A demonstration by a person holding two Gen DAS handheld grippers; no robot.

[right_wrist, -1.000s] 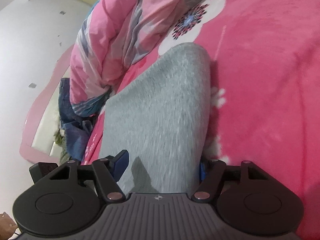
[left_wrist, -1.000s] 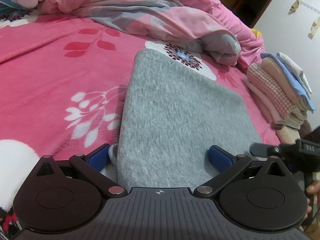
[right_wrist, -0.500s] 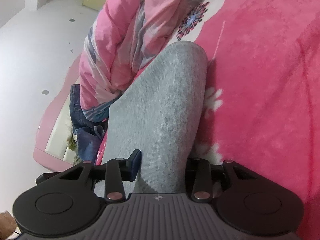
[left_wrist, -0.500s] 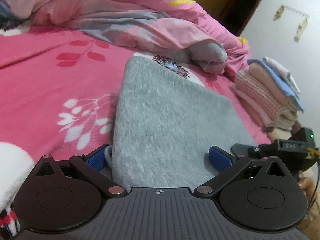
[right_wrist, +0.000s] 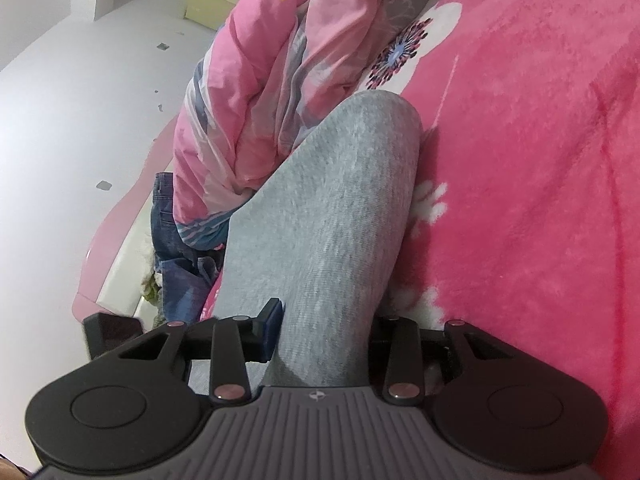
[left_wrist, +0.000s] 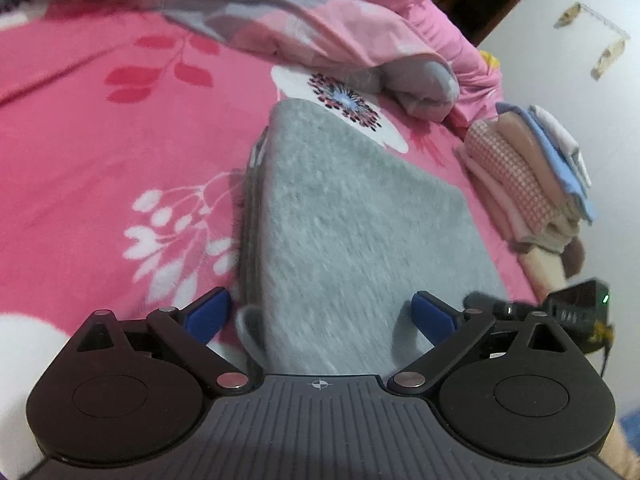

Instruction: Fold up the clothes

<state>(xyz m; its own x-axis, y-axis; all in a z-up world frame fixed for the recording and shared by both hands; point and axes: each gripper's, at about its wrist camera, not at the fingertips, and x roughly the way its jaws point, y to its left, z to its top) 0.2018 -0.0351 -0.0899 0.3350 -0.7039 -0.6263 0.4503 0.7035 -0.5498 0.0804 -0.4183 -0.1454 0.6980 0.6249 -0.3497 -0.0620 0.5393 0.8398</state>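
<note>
Our right gripper point(right_wrist: 320, 332) is clamped on the folded fuzzy grey garment point(left_wrist: 352, 216); our left gripper point(left_wrist: 320, 316) is closing, its pads straddling the cloth without touching it.

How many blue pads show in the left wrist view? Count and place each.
2. One blue pad sits left of the grey garment's near edge; the other rests over its right part. The left gripper's jaws are closing, garment between them. Others may be hidden.

A bed under a pink flowered blanket point(left_wrist: 120, 128) carries a folded grey garment point(left_wrist: 352, 232) lying flat near its middle. Behind it lies a rumpled pink-and-grey duvet point(left_wrist: 320, 36), and beside the garment sits a stack of folded clothes point(left_wrist: 532, 176) (perhaps at the bed's edge).
</note>
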